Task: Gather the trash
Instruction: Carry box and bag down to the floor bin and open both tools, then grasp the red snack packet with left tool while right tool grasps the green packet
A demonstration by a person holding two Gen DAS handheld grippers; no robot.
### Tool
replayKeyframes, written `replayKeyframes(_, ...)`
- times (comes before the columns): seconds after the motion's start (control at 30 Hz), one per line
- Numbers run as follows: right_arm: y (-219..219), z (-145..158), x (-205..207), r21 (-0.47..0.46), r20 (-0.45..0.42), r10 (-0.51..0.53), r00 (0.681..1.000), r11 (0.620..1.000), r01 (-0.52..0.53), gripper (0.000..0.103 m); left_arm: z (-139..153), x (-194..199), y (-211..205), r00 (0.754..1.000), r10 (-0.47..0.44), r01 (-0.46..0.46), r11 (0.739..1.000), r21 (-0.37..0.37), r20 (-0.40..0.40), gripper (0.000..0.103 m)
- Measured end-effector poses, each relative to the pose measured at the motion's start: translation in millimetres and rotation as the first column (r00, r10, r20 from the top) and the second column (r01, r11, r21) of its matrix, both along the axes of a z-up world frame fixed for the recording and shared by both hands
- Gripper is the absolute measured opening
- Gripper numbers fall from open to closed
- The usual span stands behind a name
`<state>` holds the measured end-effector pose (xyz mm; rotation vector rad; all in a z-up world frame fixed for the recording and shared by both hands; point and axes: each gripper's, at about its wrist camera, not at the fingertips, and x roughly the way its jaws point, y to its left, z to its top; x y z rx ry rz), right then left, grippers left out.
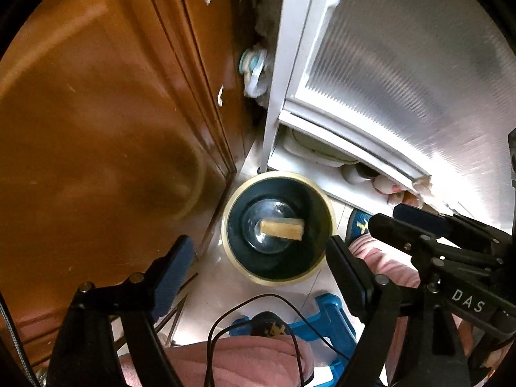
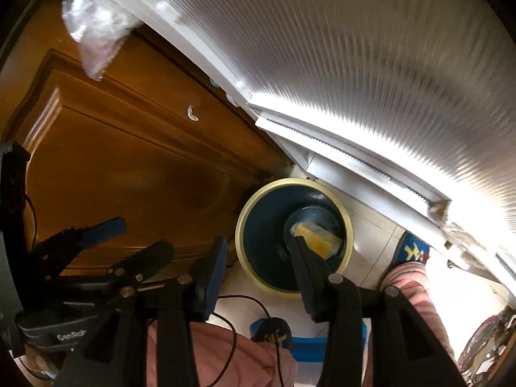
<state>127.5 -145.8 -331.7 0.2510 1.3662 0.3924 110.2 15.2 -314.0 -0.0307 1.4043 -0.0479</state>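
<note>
A round bin (image 1: 225, 225) with a cream rim and a dark inside stands on the pale floor, directly below me. A tan-yellow block of trash (image 1: 282, 228) lies at its bottom, and the right wrist view shows it (image 2: 317, 241) in a clear wrapper. My left gripper (image 1: 258, 267) hangs open above the bin's near edge with nothing between its fingers. My right gripper (image 2: 259, 274) is also open and holds nothing. One of its fingers (image 2: 304, 271) crosses in front of the bin (image 2: 240, 238). Each gripper shows at the edge of the other's view: right gripper (image 1: 387, 215), left gripper (image 2: 145, 235).
A brown wooden door (image 1: 96, 129) stands left of the bin, and a white ribbed panel (image 1: 403, 64) stands behind and to the right. A person's pink trouser legs (image 1: 245, 361), patterned slippers (image 2: 414, 251), a blue stool (image 1: 332, 319) and a black cable (image 1: 258, 300) fill the floor nearby. A clear bag (image 2: 93, 32) hangs up high.
</note>
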Motion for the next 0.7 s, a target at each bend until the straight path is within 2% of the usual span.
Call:
replayKeyframes(0.2, -7.1, 52.5, -19.8, -0.013, 0.078, 0.014, 0.997, 1.0, -0.013, 0.042, 59.3, -16.9, -9.5, 0.995, -0.024, 0.028, 0.999, -0.038, 0.1, 0.083)
replayKeyframes(0.4, -20.0, 123.6, -46.3, -0.022, 0.202, 0.041, 0.979, 0.999, -0.037, 0.042, 136.0, -33.9, -19.7, 0.97, -0.04, 0.068, 0.991, -0.114, 0.239, 0.084)
replayKeyframes(0.5, -29.1, 162.6, -56.5, -0.026, 0.255, 0.045, 0.966, 0.999, -0.039, 0.042, 175.9, -37.6, -28.9, 0.947, -0.068, 0.114, 0.985, -0.132, 0.315, 0.091)
replayKeyframes(0.6, -43.6, 200.2, -64.8, -0.014, 0.305, 0.024, 0.952, 1.0, -0.021, 0.042, 216.2, -37.8, -40.4, 0.915, -0.091, 0.158, 0.978, -0.139, 0.394, 0.092)
replayKeyframes(0.7, -63.6, 243.0, -69.6, -0.024, 0.381, -0.004, 0.925, 1.0, 0.014, 0.042, 254.9, -32.5, -50.1, 0.884, -0.106, 0.199, 0.967, -0.161, 0.454, 0.096)
